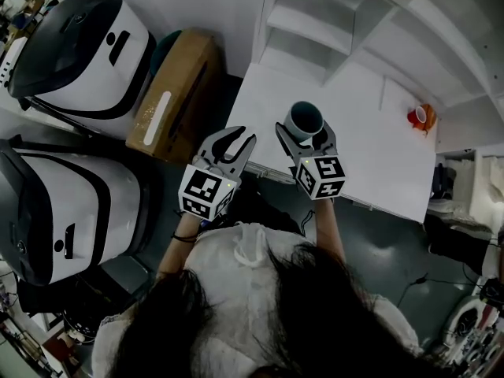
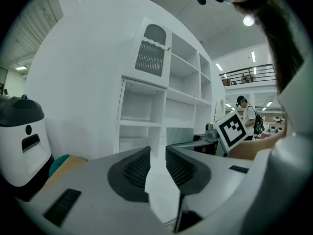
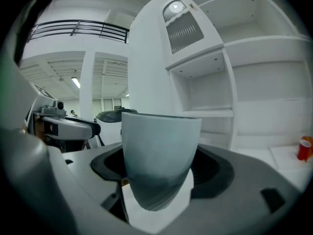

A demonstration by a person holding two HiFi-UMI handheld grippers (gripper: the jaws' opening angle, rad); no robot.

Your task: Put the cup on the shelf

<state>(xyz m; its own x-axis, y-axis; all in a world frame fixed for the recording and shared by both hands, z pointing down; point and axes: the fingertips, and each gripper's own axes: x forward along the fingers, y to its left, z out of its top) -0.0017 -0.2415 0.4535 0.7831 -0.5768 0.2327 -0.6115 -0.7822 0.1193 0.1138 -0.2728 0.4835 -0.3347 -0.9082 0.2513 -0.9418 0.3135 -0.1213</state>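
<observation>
A blue-grey cup [image 1: 304,119] sits upright between the fingers of my right gripper [image 1: 305,134], which is shut on it above the near left part of the white table [image 1: 370,152]. In the right gripper view the cup [image 3: 159,151] fills the middle, held at its lower part by the right gripper [image 3: 159,185]. The white shelf unit [image 1: 315,30] stands at the table's far side, its compartments [image 3: 220,87] showing nothing inside. My left gripper [image 1: 239,138] hovers at the table's left edge, its jaws nearly together with nothing between them [image 2: 157,168].
A small red-orange cup [image 1: 420,117] stands on the table at the far right [image 3: 304,149]. Left of the table are two large white and black machines [image 1: 79,46] [image 1: 55,211] and a brown cardboard box [image 1: 173,93] on the floor.
</observation>
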